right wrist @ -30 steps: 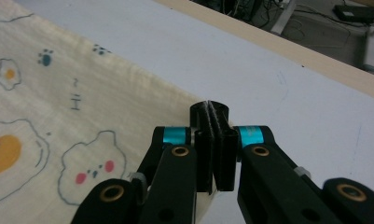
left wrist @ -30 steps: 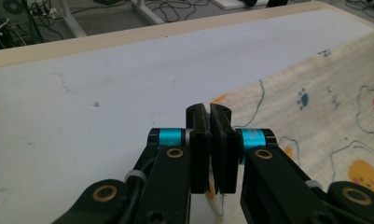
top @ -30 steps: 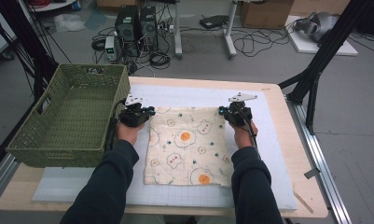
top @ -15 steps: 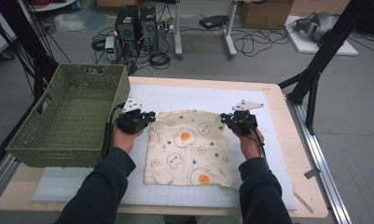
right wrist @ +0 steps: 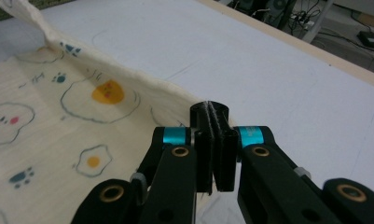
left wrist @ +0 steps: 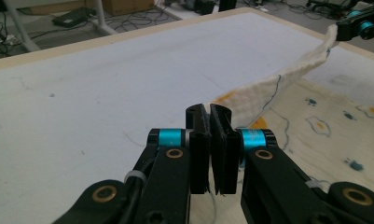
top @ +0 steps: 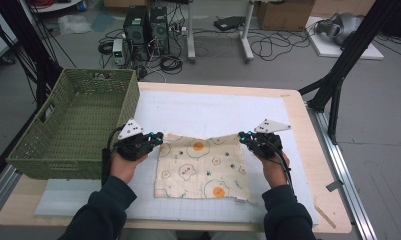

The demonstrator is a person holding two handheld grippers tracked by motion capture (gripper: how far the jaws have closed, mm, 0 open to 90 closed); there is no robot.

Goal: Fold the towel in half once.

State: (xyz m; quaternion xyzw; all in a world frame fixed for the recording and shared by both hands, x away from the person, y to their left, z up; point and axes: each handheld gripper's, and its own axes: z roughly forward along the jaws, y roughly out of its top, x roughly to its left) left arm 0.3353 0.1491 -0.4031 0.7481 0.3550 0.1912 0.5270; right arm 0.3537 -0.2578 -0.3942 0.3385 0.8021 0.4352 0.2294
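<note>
A cream cloth printed with fried eggs and paw marks lies on the white mat. My left gripper is shut on the cloth's far left corner, and my right gripper is shut on its far right corner. The far edge hangs between them, raised off the mat. In the left gripper view the black jaws of the left gripper pinch the cloth edge, which runs up to the right gripper. In the right gripper view the right gripper is closed on the cloth.
A green woven basket stands at the table's left, close beside my left hand. The wooden table edge borders the mat on the right. Computers, cables and stands sit on the floor beyond the table.
Both hands have drawn back toward the near side of the table, bringing the cloth's far edge with them. The near part of the cloth stays flat on the mat.
</note>
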